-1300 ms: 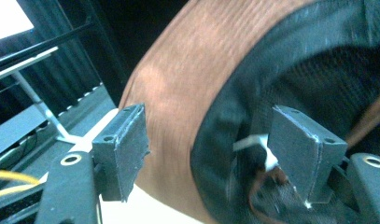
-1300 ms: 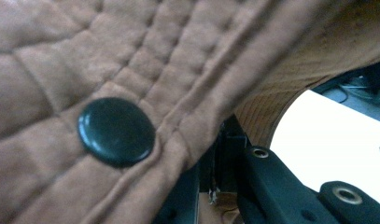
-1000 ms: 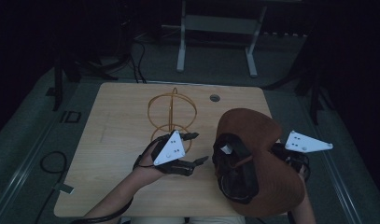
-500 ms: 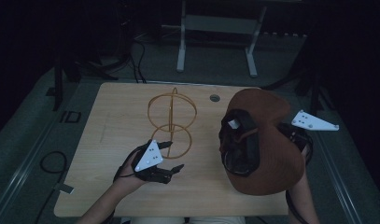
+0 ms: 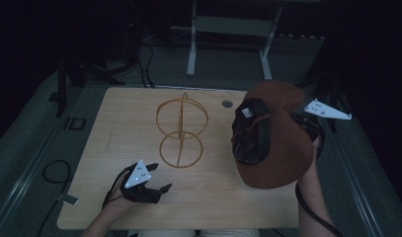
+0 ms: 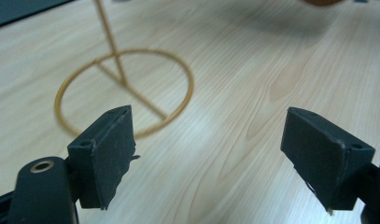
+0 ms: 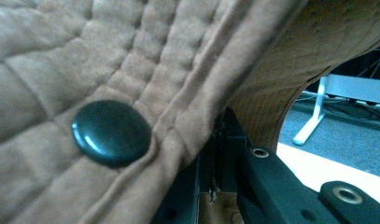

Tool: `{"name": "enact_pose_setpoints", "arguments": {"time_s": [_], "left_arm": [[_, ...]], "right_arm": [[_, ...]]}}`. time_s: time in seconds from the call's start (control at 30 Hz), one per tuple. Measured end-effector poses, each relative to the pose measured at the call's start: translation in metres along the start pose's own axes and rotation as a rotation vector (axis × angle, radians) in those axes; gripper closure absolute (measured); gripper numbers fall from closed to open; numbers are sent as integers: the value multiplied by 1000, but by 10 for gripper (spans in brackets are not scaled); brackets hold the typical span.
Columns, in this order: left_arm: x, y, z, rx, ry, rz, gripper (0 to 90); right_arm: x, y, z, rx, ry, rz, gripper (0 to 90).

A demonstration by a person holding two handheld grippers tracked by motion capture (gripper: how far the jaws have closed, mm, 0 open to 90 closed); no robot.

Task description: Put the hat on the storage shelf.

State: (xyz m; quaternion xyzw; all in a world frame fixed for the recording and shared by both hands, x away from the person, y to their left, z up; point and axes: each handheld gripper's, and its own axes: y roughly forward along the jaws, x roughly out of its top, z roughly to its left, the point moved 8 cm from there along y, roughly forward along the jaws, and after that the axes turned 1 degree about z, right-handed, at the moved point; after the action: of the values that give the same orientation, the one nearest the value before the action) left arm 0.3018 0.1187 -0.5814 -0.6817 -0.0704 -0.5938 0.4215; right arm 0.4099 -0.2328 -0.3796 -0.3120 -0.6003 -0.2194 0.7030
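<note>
Hat (image 5: 277,143), brown, brim clamped in right gripper (image 7: 215,186), held above the desk (image 5: 129,108) right of the gold wire stand (image 5: 181,129) | stand's upright axis lies toward the hat's left | left gripper (image 5: 156,180), jaws just opened and empty, sits below-left of stand, farther from hat.
</note>
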Motion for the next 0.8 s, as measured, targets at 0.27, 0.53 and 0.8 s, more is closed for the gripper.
{"name": "enact_pose_setpoints", "arguments": {"time_s": [0.27, 0.53, 0.8], "left_arm": [[-30, -22, 27, 109, -86, -10, 158], [-58, -49, 56, 260, -172, -6, 153], [-76, -65, 76, 380, -265, -23, 28]], "right_arm": [[18, 24, -16, -73, -2, -17, 878], [23, 58, -17, -81, 5, -1, 878], [29, 90, -11, -70, 19, 9, 878]]}}
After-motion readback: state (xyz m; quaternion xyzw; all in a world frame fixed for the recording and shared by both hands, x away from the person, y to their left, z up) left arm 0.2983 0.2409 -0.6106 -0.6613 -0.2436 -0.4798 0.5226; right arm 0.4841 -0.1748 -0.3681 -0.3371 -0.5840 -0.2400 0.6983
